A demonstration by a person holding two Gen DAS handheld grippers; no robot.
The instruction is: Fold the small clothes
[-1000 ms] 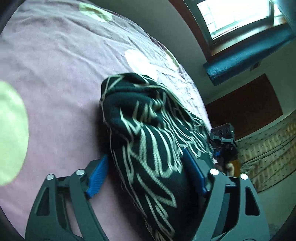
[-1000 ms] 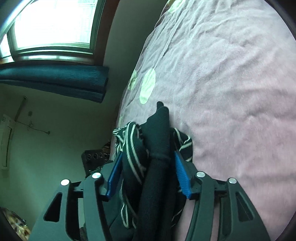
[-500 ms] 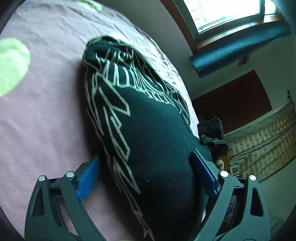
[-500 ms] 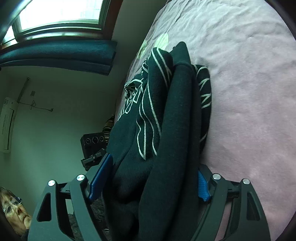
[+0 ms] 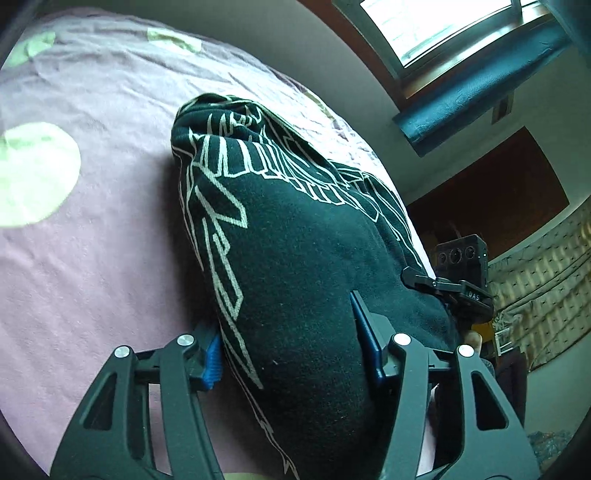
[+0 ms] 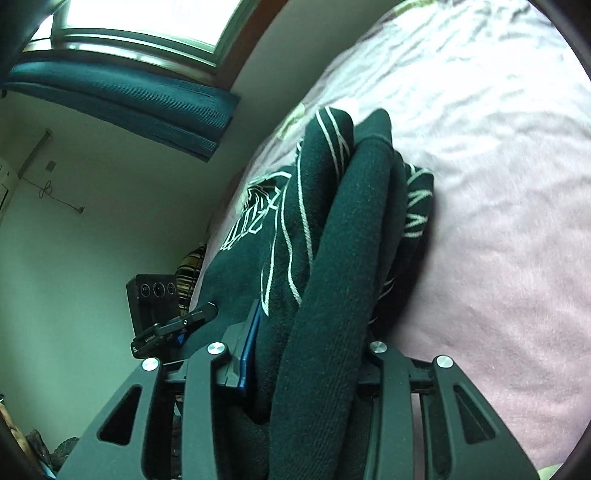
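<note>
Nearest in the left wrist view, the left gripper [image 5: 291, 332] is clamped on a thick fold of the black garment [image 5: 295, 258], a blue pad [image 5: 212, 360] pressed against each side of it. The right gripper [image 6: 310, 332] likewise grips a bunched, rolled part of the same garment [image 6: 332, 258]; only its left pad [image 6: 251, 334] shows, the other hidden behind cloth. The garment hangs bunched between both grippers, just above the pink bedspread [image 5: 92, 240]. The left view shows its broad face with pale line print; the right view shows its stacked folded edges instead. Each view catches the other gripper's camera block beside the cloth [image 5: 461, 258] [image 6: 151, 295]. Past the garment the bedspread [image 6: 498, 184] runs bare and wrinkled to its far edge, with pale green dots [image 5: 33, 173]. Beyond are the wall and window [image 6: 140, 22].
</note>
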